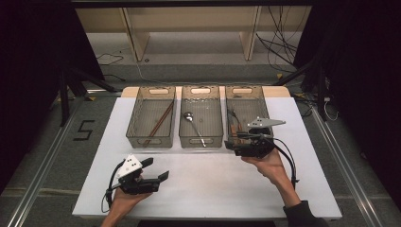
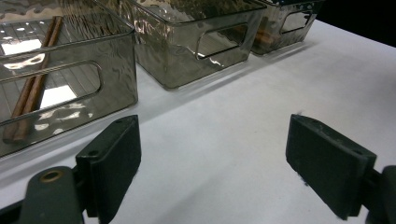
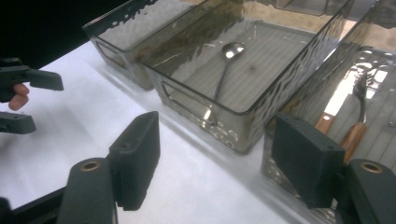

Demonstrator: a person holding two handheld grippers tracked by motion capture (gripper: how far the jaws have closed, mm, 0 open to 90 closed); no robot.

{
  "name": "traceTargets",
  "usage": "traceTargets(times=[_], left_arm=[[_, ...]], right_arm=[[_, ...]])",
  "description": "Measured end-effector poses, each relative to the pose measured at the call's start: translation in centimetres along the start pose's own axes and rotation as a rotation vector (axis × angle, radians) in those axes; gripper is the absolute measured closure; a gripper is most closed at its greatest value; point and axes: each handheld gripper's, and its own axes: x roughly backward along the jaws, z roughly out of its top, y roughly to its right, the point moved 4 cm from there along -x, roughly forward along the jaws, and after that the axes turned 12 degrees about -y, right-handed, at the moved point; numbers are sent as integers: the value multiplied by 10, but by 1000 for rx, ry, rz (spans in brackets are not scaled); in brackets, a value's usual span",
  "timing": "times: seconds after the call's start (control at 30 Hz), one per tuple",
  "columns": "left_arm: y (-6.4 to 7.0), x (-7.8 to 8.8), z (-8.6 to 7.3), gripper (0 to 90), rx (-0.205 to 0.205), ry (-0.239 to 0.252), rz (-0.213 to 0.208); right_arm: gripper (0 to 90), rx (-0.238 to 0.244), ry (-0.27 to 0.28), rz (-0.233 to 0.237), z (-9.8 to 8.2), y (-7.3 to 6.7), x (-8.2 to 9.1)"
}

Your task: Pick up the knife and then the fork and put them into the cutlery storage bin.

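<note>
I hold left gripper [image 1: 157,169] jaws apart, empty, over white table [image 1: 213,189] | right gripper [image 3: 215,158] jaws apart at right bin [image 1: 246,97] | spoon [image 1: 194,124] in middle bin [image 1: 201,97] | chopsticks [image 1: 158,124] in left bin [image 1: 151,97]

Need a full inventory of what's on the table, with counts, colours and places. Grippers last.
table: 1, white top, under everything
bins: 3, clear smoky grey, side by side at the far edge
chopsticks: 1 pair, brown wood, left bin
spoon: 1, silver, middle bin
wooden-handled cutlery: at least 2 pieces, right bin; exact count unclear
left gripper: 1, black, jaws open, near left of table
right gripper: 1, black, jaws open, at right bin's near end
</note>
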Motion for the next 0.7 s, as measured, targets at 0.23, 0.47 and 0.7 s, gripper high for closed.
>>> traceTargets(times=[0.23, 0.47, 0.7], left_arm=[[0, -1, 0, 180, 3, 0, 0], [0, -1, 0, 180, 5, -3, 0], [0, -1, 0, 180, 5, -4, 0]], right_arm=[[293, 13, 14, 8, -10, -6, -1], [285, 17, 52, 18, -21, -9, 4], [282, 17, 72, 22, -36, -13, 7]])
